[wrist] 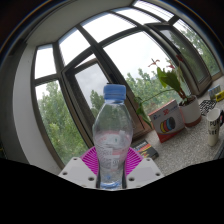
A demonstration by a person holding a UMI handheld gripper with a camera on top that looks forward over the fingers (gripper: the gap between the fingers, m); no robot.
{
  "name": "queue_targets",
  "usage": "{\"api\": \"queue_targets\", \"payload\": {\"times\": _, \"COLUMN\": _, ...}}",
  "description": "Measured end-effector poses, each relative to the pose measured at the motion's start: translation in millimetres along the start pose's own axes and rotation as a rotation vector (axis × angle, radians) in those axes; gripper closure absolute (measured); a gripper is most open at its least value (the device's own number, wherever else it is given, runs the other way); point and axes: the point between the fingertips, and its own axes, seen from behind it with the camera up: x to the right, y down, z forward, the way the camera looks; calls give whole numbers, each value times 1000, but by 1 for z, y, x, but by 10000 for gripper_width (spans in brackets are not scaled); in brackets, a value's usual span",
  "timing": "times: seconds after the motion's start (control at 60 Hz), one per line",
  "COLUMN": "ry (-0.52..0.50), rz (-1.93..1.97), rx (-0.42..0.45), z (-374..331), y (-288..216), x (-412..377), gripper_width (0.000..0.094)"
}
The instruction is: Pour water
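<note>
A clear plastic water bottle [112, 135] with a blue cap stands upright between my fingers, raised with the windows behind it. My gripper [112, 165] is shut on the bottle: both magenta pads [92, 160] press on its lower body from either side. The bottle's base is hidden behind the gripper body. No cup or other vessel for water shows.
Large windows [110, 60] with dark frames fill the background, trees outside. To the right is a table surface [185, 145] with a potted plant [172, 88], a white pot and a colourful box [165, 122]. Small items lie near the right finger.
</note>
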Motion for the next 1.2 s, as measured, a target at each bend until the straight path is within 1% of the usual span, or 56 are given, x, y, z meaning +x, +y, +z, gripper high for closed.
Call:
{"api": "queue_targets", "payload": {"times": 0.15, "ry": -235, "rz": 461, "rx": 123, "z": -17, "y": -101, "x": -15, "gripper_width": 653}}
{"api": "queue_targets", "payload": {"times": 0.2, "ry": -305, "rz": 637, "rx": 164, "z": -20, "y": -132, "x": -3, "gripper_width": 653}}
{"api": "queue_targets", "payload": {"times": 0.25, "ry": -373, "rz": 807, "rx": 186, "z": -25, "y": -154, "x": 12, "gripper_width": 652}}
{"api": "queue_targets", "payload": {"times": 0.3, "ry": -416, "rz": 961, "rx": 213, "z": -35, "y": -174, "x": 32, "gripper_width": 653}}
{"api": "queue_targets", "payload": {"times": 0.4, "ry": -467, "rz": 1246, "rx": 247, "z": -38, "y": -191, "x": 90, "gripper_width": 651}}
{"api": "queue_targets", "payload": {"times": 0.467, "ry": -461, "rz": 1405, "rx": 266, "z": -37, "y": -190, "x": 129, "gripper_width": 653}}
{"api": "queue_targets", "payload": {"times": 0.617, "ry": -420, "rz": 1692, "rx": 312, "z": -31, "y": -172, "x": 211, "gripper_width": 652}}
{"api": "queue_targets", "payload": {"times": 0.667, "ry": -399, "rz": 1716, "rx": 302, "z": -31, "y": -169, "x": 220, "gripper_width": 651}}
{"api": "queue_targets", "payload": {"times": 0.783, "ry": -409, "rz": 1747, "rx": 278, "z": -32, "y": -172, "x": 230, "gripper_width": 651}}
{"api": "queue_targets", "payload": {"times": 0.9, "ry": -432, "rz": 1739, "rx": 246, "z": -36, "y": -187, "x": 227, "gripper_width": 649}}
{"api": "queue_targets", "payload": {"times": 0.967, "ry": -425, "rz": 1643, "rx": 190, "z": -35, "y": -195, "x": 217, "gripper_width": 651}}
{"api": "queue_targets", "payload": {"times": 1.017, "ry": -430, "rz": 1511, "rx": 155, "z": -44, "y": -207, "x": 202, "gripper_width": 649}}
{"api": "queue_targets", "payload": {"times": 1.067, "ry": -413, "rz": 1320, "rx": 131, "z": -36, "y": -219, "x": 200, "gripper_width": 651}}
{"api": "queue_targets", "payload": {"times": 1.133, "ry": -394, "rz": 1041, "rx": 139, "z": -38, "y": -249, "x": 201, "gripper_width": 650}}
{"api": "queue_targets", "payload": {"times": 1.2, "ry": -343, "rz": 702, "rx": 182, "z": -46, "y": -283, "x": 215, "gripper_width": 651}}
